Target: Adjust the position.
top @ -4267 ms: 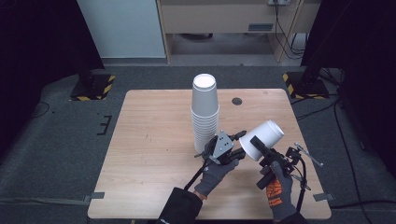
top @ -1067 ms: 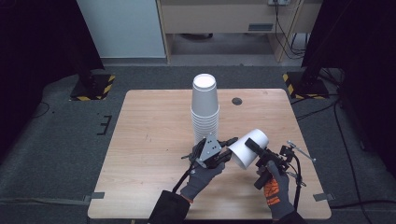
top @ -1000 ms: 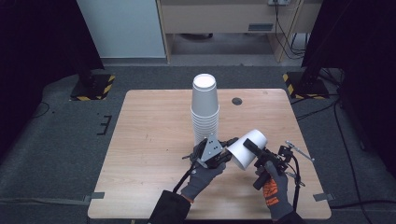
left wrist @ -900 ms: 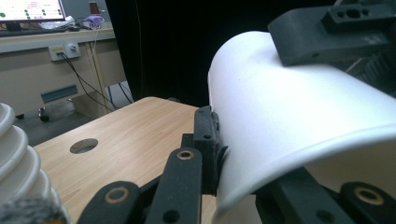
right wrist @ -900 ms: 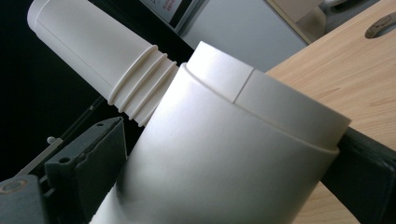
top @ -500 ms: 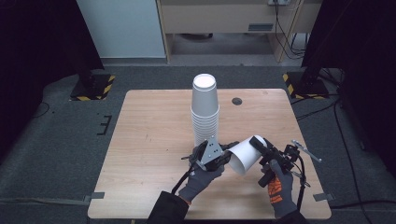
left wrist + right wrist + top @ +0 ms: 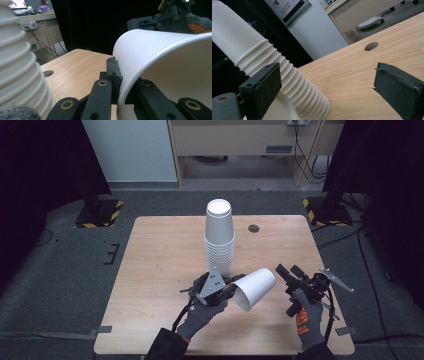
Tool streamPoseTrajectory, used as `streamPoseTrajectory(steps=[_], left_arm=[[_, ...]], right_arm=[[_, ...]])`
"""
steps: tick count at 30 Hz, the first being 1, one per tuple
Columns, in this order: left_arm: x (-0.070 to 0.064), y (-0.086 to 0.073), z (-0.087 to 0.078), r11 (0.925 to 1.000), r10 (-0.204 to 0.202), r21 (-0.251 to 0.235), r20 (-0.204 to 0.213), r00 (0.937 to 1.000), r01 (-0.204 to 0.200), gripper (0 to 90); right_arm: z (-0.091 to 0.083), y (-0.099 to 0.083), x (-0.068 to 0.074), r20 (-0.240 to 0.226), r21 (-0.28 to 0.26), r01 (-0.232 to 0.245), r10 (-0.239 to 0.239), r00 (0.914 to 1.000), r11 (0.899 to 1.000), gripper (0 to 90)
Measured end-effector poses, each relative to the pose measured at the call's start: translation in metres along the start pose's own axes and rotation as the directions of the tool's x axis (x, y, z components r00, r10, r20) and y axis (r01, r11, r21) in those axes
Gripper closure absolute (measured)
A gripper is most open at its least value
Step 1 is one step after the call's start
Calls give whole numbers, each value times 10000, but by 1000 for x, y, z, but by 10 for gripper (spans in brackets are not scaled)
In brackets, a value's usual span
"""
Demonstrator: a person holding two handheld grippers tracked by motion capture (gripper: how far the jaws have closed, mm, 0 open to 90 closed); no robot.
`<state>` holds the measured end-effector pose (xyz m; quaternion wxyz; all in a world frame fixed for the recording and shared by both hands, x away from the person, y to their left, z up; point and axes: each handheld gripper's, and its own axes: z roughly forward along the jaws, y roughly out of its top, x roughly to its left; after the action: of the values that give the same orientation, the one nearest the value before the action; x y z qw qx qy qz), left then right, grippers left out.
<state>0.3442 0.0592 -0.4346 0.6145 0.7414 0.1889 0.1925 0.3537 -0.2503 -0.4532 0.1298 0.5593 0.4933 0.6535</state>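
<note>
Lab or test studio: black curtains (image 7: 45, 165), hazard-taped stand bases (image 7: 97, 212), loose cables (image 7: 305, 150) (carpeted floor).

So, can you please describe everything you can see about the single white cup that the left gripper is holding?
The cup is plain white, looks like paper or foam, with a rolled rim. It lies tilted on its side above the table, its open mouth towards the person and its closed base pointing away to the right. The left gripper is shut on its rim, one jaw inside and one outside. Nothing else touches it.

Matt white paper cup (image 7: 255, 288); smooth pale wood table (image 7: 160, 255).
</note>
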Motion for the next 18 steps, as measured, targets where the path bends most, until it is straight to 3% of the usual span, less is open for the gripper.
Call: streamPoseTrajectory(steps=[5, 9, 12, 14, 16, 18], left_arm=[[7, 0, -16, 9996, -284, -86, -164, 9995, 283, 856], [11, -1, -25, 9995, -325, -72, -303, 9990, 323, 856], [15, -2, -31, 9992, -407, -46, -380, 9984, 405, 856], [17, -3, -34, 9990, -446, 15, -443, 9980, 447, 855], [20, -4, -39, 9982, -594, 20, -486, 9971, 595, 855], [22, -6, -42, 9977, -669, 30, -517, 9964, 671, 854]], right_arm=[[0, 2, -2, 284, 141, 621, -625, 9976, 9980, 79], [-1, 4, -4, 673, 309, 1340, -1358, 9884, 9905, 79], [-2, 4, -5, 789, 388, 1514, -1540, 9849, 9877, 80], [-3, 5, -6, 894, 525, 1767, -1809, 9794, 9829, 80], [-2, 4, -6, 1043, 764, 2252, -2324, 9670, 9713, 83], [-2, 4, -6, 1054, 887, 2407, -2494, 9626, 9665, 83]])
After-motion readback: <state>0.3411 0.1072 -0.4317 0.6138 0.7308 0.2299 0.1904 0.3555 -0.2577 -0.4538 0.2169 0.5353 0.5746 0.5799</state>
